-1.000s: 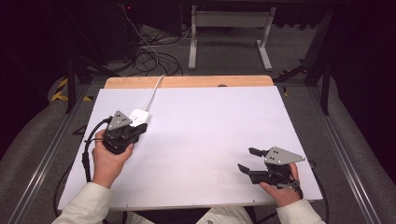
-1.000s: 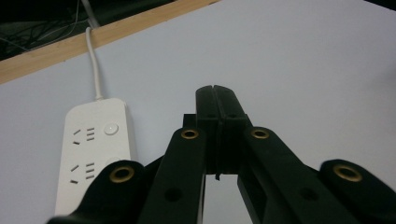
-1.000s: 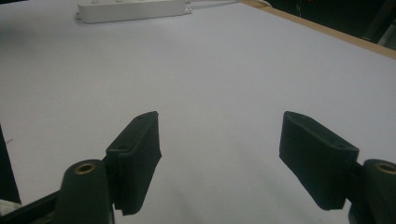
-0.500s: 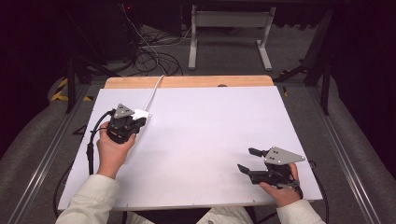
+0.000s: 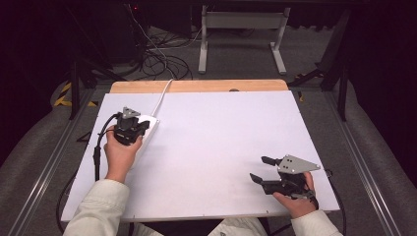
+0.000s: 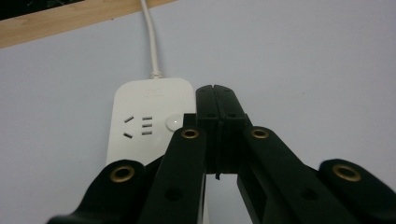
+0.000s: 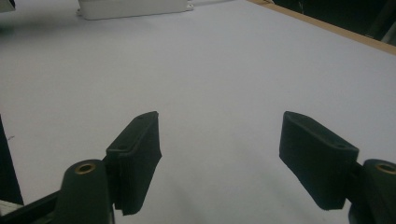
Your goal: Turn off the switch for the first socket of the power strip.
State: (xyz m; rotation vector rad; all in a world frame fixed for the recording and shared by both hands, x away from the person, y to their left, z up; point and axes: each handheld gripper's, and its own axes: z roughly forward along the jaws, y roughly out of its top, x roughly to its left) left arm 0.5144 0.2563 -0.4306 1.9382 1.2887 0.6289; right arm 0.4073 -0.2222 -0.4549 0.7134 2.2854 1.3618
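A white power strip [image 5: 149, 126] lies on the left part of the white table [image 5: 221, 142], its white cord [image 5: 162, 96] running off over the far wooden edge. In the left gripper view the power strip [image 6: 144, 123] shows its sockets and a round button [image 6: 173, 122]. My left gripper [image 6: 216, 91] is shut, jaws pressed together with nothing between them, tips just over the strip's right edge beside the button. In the high view the left gripper [image 5: 142, 125] sits over the strip. My right gripper [image 5: 260, 169] rests open near the front right corner; the right gripper [image 7: 219, 140] is empty.
A wooden strip [image 5: 196, 86] borders the table's far edge. Beyond it, cables [image 5: 157, 59] lie on the floor beside a metal stand [image 5: 241, 34]. Black cables trail from both grippers off the table's sides.
My left gripper has moved away from me and down onto the power strip. The right gripper has stayed still.
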